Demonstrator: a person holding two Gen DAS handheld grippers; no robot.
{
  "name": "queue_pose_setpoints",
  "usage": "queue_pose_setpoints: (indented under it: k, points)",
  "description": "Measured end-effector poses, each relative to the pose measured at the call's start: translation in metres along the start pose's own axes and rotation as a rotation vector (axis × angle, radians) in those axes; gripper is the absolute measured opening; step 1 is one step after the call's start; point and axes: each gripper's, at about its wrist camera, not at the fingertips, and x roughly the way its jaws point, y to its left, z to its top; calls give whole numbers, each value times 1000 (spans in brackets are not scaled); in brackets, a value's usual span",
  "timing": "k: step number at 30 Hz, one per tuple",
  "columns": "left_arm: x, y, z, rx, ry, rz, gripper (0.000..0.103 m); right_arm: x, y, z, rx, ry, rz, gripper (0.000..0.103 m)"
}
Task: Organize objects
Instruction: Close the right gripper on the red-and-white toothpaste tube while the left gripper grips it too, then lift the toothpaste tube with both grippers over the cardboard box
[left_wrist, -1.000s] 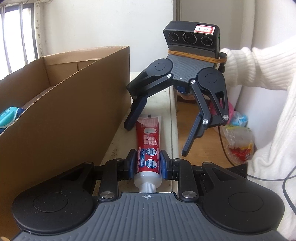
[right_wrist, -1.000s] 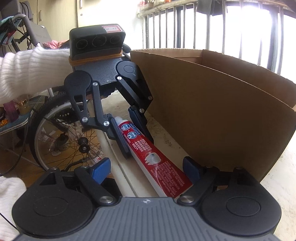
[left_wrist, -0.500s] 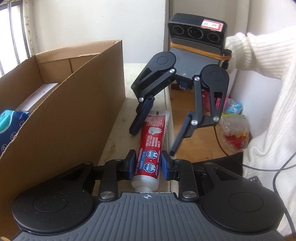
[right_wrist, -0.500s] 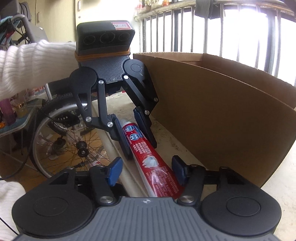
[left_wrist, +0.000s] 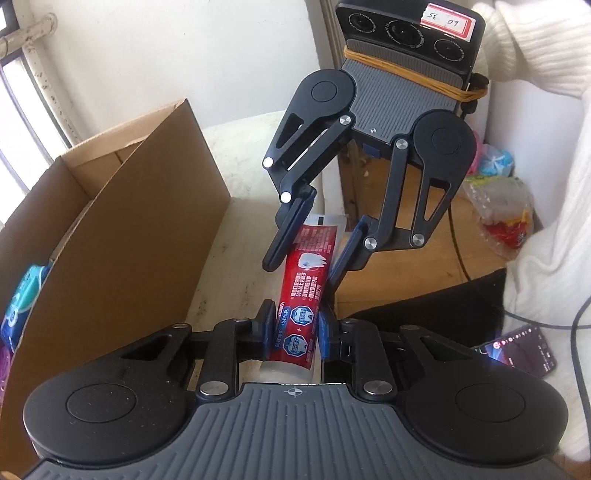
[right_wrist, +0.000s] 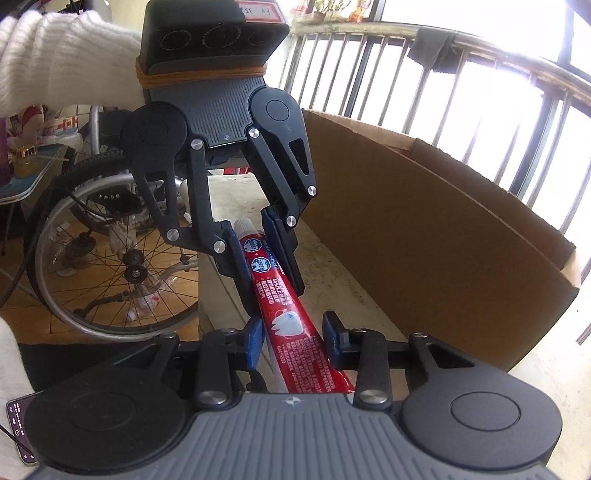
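1. The left gripper (left_wrist: 293, 334) is closing on the cap end of the red toothpaste tube (left_wrist: 304, 291); its blue pads (left_wrist: 325, 338) are pressing against both sides of the tube.
2. The right gripper (right_wrist: 293, 338) is closing around the flat crimped end of the same tube. The tube is sitting between its pads (right_wrist: 255, 341); the left pad is lying against the tube, while a narrow gap is showing at the other pad.
3. The tube is spanning the two grippers, which are facing each other, above the long edge of the pale stone ledge (left_wrist: 236, 236).
4. The cardboard box (left_wrist: 110, 240) is standing open on the ledge just beside the tube, with a blue packet (left_wrist: 22, 306) lying inside it.
5. A phone (left_wrist: 517, 349) is glowing below the ledge, near a white sleeve (right_wrist: 62, 62).
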Motion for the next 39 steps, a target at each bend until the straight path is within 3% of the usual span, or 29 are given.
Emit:
queue_pose_setpoints:
  k: [6,13,23,34,36,38,39]
  points:
    - [-18,-10,18,41,-10,57,21,-23,7,8,-41,-40,-49,37]
    - [-57,-22,44,115,-43,146,21,-68,17,29,-131,-125,-163,37]
    - [-82,-26,94,256,-40,323,21,-101,-3,75,-259,-198,-307,36]
    - [-75,45,99,231,-43,415,21,-70,-70,120,-241,-185,-297,33]
    - [-70,61,96,216,-28,407,21,-60,-85,125,-208,-191,-265,26]
    - [-56,72,85,226,18,338,21,-55,-103,132,-134,-234,-257,25]
    - [-48,72,78,241,24,339,21,-51,-112,136,-104,-235,-240,25]
